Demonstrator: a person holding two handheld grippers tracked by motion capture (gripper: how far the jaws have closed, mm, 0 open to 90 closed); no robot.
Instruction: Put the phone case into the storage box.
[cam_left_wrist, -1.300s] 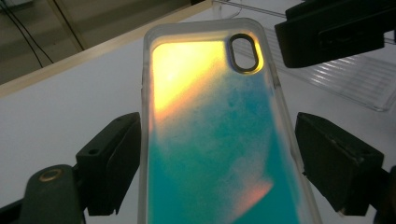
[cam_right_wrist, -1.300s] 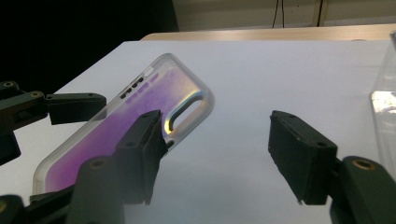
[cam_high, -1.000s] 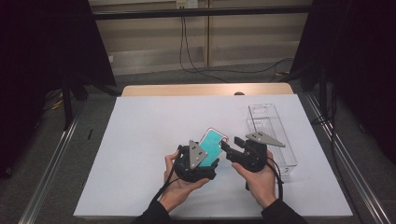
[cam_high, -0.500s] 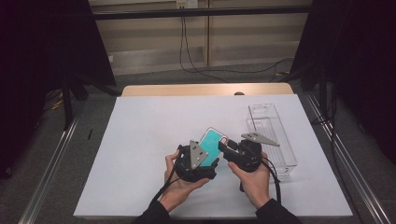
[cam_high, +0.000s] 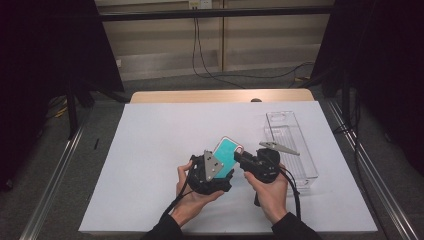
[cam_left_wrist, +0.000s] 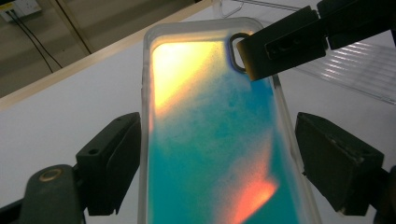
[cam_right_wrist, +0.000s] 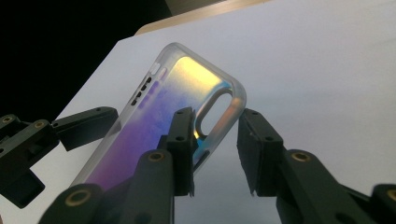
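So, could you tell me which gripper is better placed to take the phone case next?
Probably the right gripper: its open jaws already straddle the phone case corner by the camera hole. The left gripper merely flanks the case's sides.

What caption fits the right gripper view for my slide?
Right gripper jaws straddle the camera-cutout corner of an iridescent phone case.

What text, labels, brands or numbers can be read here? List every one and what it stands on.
None can be read.
The phone case bears only a teal-to-orange sheen, no print.
The clear plastic tray shows no label.
The left tongs and right tongs carry no markings.
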